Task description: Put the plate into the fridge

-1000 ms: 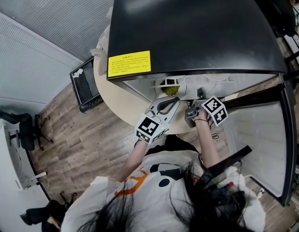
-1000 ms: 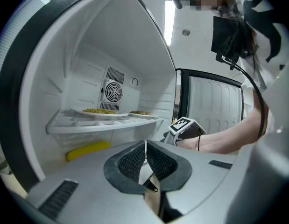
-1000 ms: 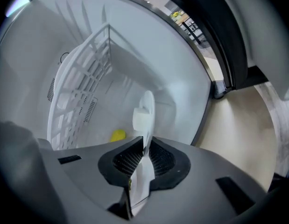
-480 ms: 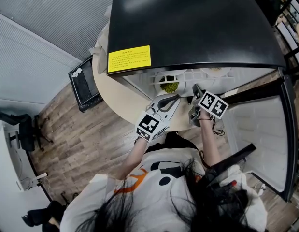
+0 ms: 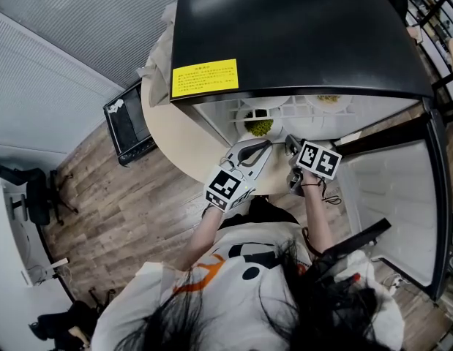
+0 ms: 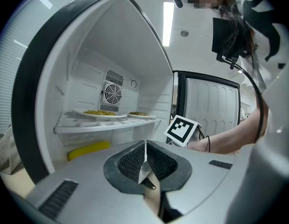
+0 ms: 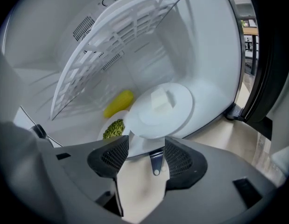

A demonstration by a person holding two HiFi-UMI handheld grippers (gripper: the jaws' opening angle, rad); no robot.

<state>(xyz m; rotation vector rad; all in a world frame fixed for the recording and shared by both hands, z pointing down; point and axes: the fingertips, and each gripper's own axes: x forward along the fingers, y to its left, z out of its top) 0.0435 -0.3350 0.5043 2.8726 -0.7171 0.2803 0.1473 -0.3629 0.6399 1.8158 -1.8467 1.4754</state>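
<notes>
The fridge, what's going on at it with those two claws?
A person stands at the open fridge with a claw in each hand. The right claw has just been opening: the plate sits at the bottom of the fridge, its near rim between the parted jaws, unpressed. The left claw is shut and empty, held in front of the shelf.

Left gripper (image 6: 145,146), fingers (image 6: 130,162) together, faces two plates (image 6: 101,113) on a shelf (image 6: 88,126).

1. The plate (image 7: 160,108) is sitting low in the fridge (image 7: 205,55), near the front.
2. A dish of greens (image 7: 113,129) is lying just left of it.
3. An oblong item (image 7: 119,103) is lying behind both.
4. Two plates (image 6: 100,113) (image 6: 142,115) are resting side by side on the shelf (image 6: 107,126) above.
</notes>
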